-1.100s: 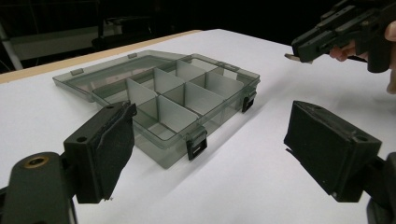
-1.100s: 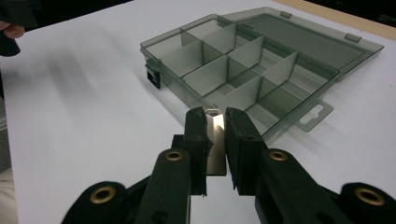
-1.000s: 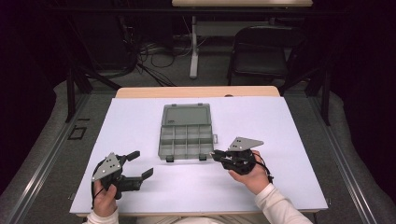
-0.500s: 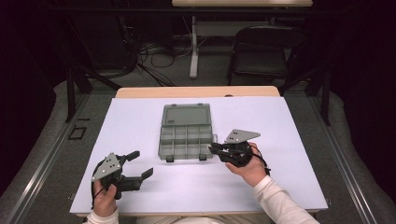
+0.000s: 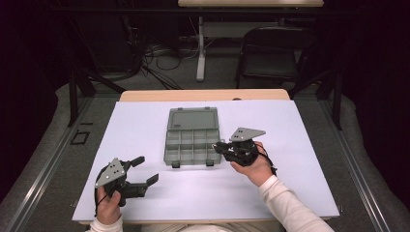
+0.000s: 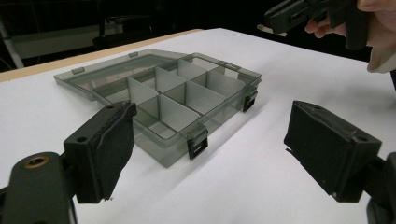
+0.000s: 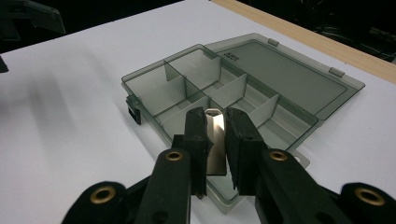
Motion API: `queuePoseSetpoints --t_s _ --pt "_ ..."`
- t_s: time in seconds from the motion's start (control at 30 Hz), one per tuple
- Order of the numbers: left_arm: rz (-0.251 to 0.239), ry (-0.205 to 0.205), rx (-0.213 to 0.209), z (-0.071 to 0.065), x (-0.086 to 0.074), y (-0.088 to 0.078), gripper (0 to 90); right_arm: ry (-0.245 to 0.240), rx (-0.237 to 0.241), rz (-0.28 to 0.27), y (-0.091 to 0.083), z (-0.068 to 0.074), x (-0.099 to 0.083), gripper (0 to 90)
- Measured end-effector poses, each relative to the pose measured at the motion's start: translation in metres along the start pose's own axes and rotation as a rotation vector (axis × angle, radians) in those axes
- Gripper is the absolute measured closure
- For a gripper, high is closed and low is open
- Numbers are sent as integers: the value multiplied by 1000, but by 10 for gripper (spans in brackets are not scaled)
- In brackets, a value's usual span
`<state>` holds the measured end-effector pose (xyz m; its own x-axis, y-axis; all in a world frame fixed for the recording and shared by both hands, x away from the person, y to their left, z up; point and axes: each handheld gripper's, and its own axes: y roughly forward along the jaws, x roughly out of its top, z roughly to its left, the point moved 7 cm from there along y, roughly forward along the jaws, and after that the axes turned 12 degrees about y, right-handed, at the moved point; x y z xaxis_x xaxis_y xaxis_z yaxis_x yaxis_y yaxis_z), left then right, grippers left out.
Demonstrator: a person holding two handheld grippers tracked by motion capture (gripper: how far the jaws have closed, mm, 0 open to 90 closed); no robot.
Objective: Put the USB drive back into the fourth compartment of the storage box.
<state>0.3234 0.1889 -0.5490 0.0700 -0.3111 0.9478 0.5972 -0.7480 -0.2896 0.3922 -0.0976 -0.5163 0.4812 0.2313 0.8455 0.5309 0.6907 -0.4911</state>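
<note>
A smoky grey plastic organizer box [image 5: 192,136] lies open in the middle of the white table, lid flat behind it and compartments bare. My right gripper [image 5: 218,146] hovers at the box's front right corner, jaws pointing left. In the right gripper view it [image 7: 215,119] is shut on a shiny silver hex-shaped metal piece [image 7: 215,144], held above the near compartments [image 7: 187,93]. My left gripper [image 5: 145,170] rests near the table's front left, open, with nothing between its pads [image 6: 109,149]. From the left gripper view the box [image 6: 163,93] lies ahead and the right gripper [image 6: 289,14] is at the top right.
The white table cover [image 5: 300,159] has free room on both sides of the box. A wooden table edge [image 5: 203,94] runs along the far side. Beyond it stand a black chair [image 5: 275,53] and cables on the floor.
My right gripper has moved left and slightly up the picture, bringing the metal piece over the box's front right corner. The left gripper has stayed put.
</note>
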Motion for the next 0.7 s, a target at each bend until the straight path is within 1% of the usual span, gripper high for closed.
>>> queuePoseSetpoints --t_s 0.3,0.5,0.7 --pt "1 1 -1 0 0 0 156 5 -8 5 9 -4 4 793" --pt "3 1 -2 0 0 0 156 19 -26 9 18 -9 6 793" --pt "2 1 0 0 0 0 156 13 -38 11 24 -13 11 793"
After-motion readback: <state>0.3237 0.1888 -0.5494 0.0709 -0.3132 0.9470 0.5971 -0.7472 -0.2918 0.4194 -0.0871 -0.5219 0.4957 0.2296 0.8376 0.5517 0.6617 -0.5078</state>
